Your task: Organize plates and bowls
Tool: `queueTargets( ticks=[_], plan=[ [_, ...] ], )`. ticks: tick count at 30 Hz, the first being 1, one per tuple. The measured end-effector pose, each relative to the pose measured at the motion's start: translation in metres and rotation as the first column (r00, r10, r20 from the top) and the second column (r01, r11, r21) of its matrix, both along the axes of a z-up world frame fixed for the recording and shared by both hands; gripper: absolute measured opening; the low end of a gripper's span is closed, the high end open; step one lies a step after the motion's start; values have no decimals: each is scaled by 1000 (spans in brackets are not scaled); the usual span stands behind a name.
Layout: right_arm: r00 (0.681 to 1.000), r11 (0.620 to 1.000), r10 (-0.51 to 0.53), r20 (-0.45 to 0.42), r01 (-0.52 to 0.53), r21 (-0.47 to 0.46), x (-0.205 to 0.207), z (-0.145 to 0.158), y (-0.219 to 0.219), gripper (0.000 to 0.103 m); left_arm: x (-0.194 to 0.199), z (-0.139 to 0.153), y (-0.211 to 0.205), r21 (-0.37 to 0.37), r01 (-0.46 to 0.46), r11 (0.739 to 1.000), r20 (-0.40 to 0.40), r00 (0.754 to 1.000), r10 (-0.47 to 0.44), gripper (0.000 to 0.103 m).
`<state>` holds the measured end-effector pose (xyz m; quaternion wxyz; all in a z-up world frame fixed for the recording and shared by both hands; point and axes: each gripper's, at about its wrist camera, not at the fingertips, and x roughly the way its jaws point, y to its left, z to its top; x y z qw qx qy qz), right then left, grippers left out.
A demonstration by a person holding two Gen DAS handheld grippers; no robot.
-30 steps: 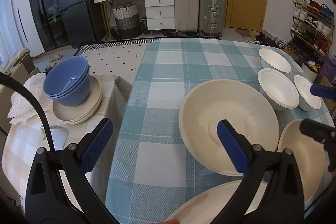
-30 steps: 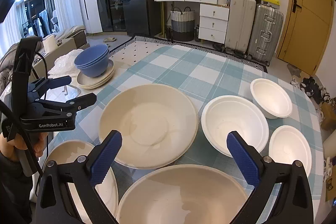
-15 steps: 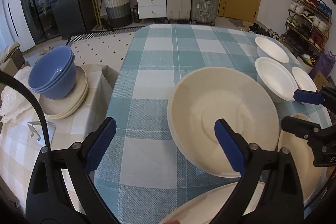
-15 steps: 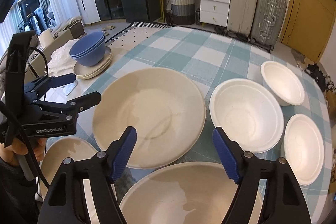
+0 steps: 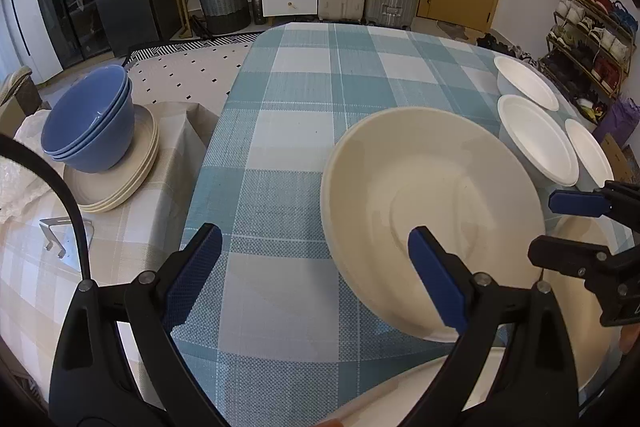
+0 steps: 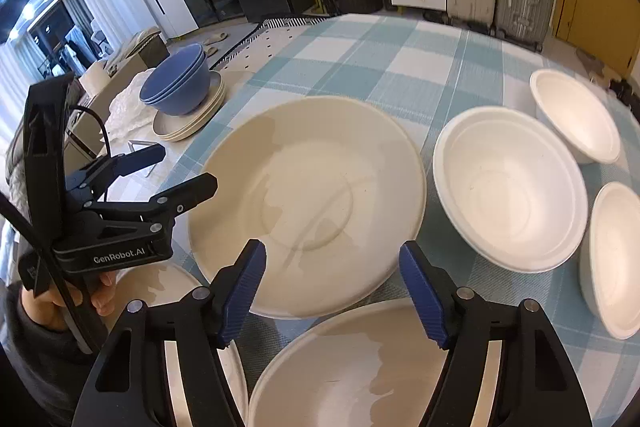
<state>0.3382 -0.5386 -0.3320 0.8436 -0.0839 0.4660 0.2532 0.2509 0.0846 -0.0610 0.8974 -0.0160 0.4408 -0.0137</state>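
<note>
Spread under everything, a table point(image 6: 416, 67) in teal-and-white check. At its centre, the large cream plate point(image 6: 308, 203), widest piece on the cloth. At six o'clock from that plate, a second cream plate point(image 6: 352, 367), cut off by the frame edge; at eight o'clock, a third cream plate point(image 6: 160, 287), partly hidden behind gripper arms. At three o'clock of the large plate, the big white bowl point(image 6: 508, 187); at one o'clock of that bowl, a smaller white bowl point(image 6: 576, 115); at four o'clock, another small white bowl point(image 6: 616, 259) lying just beside it. Off the table at ten o'clock, on a beige-checked side surface point(image 5: 132, 239), stacked blue bowls point(image 5: 88, 123) sitting on stacked beige plates point(image 5: 120, 183).

Left gripper point(image 5: 316, 267): jaws wide apart, nothing between, right finger over the large plate's near rim. Right gripper point(image 6: 332, 291): jaws just been closing, pads apart and clear of the near rim, gripping nothing.
</note>
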Motion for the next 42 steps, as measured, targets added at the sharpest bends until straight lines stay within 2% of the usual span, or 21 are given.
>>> queueTargets(
  ticks=[12, 17, 22, 24, 28, 30, 34, 37, 40, 42],
  plan=[
    [999, 999, -39, -21, 39, -14, 16, -7, -6, 71, 13, -3, -5, -22, -6, 1000, -30, 1000, 6, 92],
    [998, 999, -54, -32, 54, -2, 24, -9, -8, 71, 21, -8, -16, 14, 10, 1000, -55, 998, -10, 89],
    [997, 998, -58, -56, 58, -5, 31, -18, -11, 61, 24, -11, -19, 19, 10, 1000, -64, 998, -9, 85],
    [996, 998, -57, -69, 57, -1, 33, -21, -12, 54, 25, -13, -21, 27, 17, 999, -75, 997, -15, 78],
    [995, 999, -54, -81, 54, 2, 36, -24, -12, 53, 28, -14, -17, 13, -5, 1000, -79, 997, 6, 72],
    [995, 998, -55, -83, 56, 8, 38, -24, -12, 48, 29, -15, -17, 15, -8, 1000, -84, 996, 9, 67],
    [995, 998, -56, -87, 57, 8, 39, -23, -11, 47, 30, -18, -17, 9, 6, 1000, -102, 995, -5, 59],
    [994, 998, -65, -84, 65, 3, 39, -23, -11, 42, 31, -20, -17, 3, 5, 1000, -113, 994, -5, 51],
    [994, 998, -67, -85, 68, 7, 39, -22, -11, 34, 31, -21, -18, 3, 7, 1000, -117, 993, -7, 40],
    [994, 998, -63, -87, 63, 4, 39, -23, -11, 32, 32, -22, -17, 2, -2, 1000, -124, 992, 2, 27]
  ],
)
